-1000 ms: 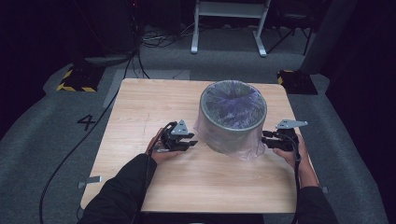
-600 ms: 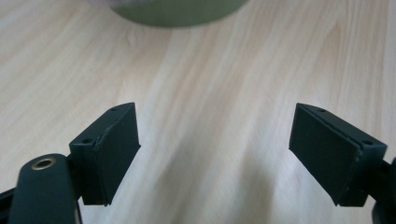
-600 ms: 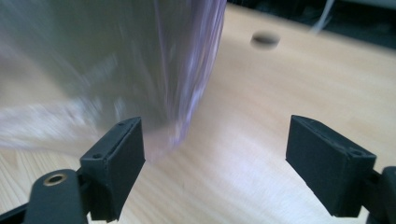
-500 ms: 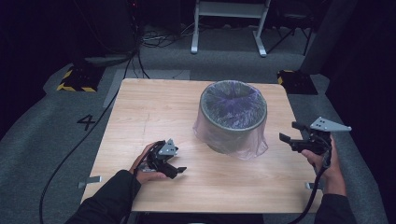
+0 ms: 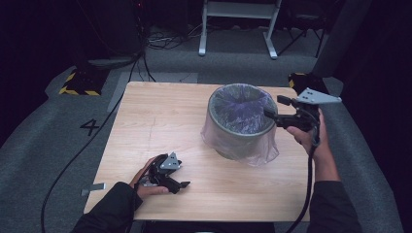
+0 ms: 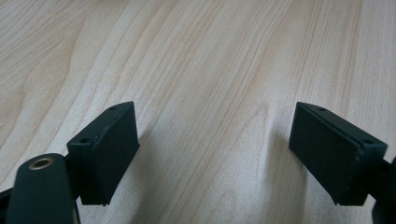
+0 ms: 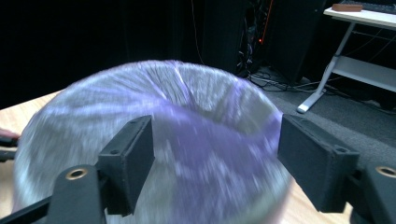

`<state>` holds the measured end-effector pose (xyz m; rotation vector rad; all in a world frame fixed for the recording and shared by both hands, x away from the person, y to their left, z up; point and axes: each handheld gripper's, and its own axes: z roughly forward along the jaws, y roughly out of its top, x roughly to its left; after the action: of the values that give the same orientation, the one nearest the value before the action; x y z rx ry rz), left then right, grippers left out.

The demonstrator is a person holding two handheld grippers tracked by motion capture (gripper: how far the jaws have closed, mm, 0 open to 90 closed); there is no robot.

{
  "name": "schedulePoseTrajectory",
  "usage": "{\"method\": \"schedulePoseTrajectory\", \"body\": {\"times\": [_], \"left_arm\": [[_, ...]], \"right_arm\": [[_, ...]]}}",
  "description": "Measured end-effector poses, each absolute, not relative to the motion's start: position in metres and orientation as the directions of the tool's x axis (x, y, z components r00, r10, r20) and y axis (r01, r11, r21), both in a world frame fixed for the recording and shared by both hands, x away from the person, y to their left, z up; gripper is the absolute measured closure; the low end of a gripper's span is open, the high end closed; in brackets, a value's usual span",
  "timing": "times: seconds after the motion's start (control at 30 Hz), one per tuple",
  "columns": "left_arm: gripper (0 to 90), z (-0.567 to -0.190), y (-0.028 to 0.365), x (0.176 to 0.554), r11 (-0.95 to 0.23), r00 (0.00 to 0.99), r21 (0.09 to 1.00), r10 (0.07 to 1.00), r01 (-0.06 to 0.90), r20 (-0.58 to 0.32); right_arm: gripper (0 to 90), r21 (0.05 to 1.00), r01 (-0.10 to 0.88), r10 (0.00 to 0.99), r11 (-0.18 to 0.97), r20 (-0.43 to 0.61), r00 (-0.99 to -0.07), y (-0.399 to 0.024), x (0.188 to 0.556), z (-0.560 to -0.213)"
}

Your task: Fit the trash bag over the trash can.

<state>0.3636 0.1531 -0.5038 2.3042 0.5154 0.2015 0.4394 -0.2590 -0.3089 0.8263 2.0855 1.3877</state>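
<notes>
Your light wooden desk carries one big thing: the round grey bin, standing upright toward the far right of the top, already lined with a thin, clear, purplish plastic bag. Judging from how it lies now, the lining looks mostly done: the film dips into the bin's mouth, folds over the rim all the way round, and hangs down the outside, bunching loosely on the desk at the near right of the base. What seems left is tidying, such as pressing the bag deeper or smoothing the slack skirt. Your right gripper hovers at the bin's right rim, above the desk, its jaws just opened wide and then eased in a little, with nothing pinched between them; in the right gripper view they frame the blurred bag without pressing on it. Your left gripper rests low near the front left of the desk, well apart from the bin, jaws spread after just opening, and in the left gripper view bare wood lies between them.
</notes>
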Motion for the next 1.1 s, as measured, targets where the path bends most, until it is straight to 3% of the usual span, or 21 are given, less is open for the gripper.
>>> {"method": "schedulePoseTrajectory", "body": {"times": [0.13,0.27,0.53,0.83,1.1], "left_arm": [[15.3,-0.504,0.153,0.364,-0.635,0.906,0.71,0.422,0.304,-0.01],[15.3,-0.504,0.153,0.364,-0.635,0.906,0.71,0.422,0.304,-0.011],[15.1,-0.504,0.153,0.364,-0.636,0.907,0.709,0.421,0.304,-0.011],[15.2,-0.504,0.153,0.364,-0.636,0.907,0.709,0.421,0.304,-0.011],[15.1,-0.504,0.153,0.364,-0.637,0.908,0.709,0.418,0.302,-0.011]], "right_arm": [[40.5,0.909,0.248,0.686,0.336,-0.055,-0.726,-0.239,0.454,-0.309],[44.0,0.87,0.297,0.686,0.395,-0.064,-0.725,-0.225,0.466,-0.315],[41.1,0.762,0.37,0.677,0.532,-0.121,-0.726,-0.204,0.478,-0.329],[36.6,0.679,0.436,0.66,0.59,-0.095,-0.745,-0.197,0.486,-0.332],[29.9,0.545,0.525,0.645,0.654,-0.038,-0.764,-0.189,0.496,-0.333]]}}
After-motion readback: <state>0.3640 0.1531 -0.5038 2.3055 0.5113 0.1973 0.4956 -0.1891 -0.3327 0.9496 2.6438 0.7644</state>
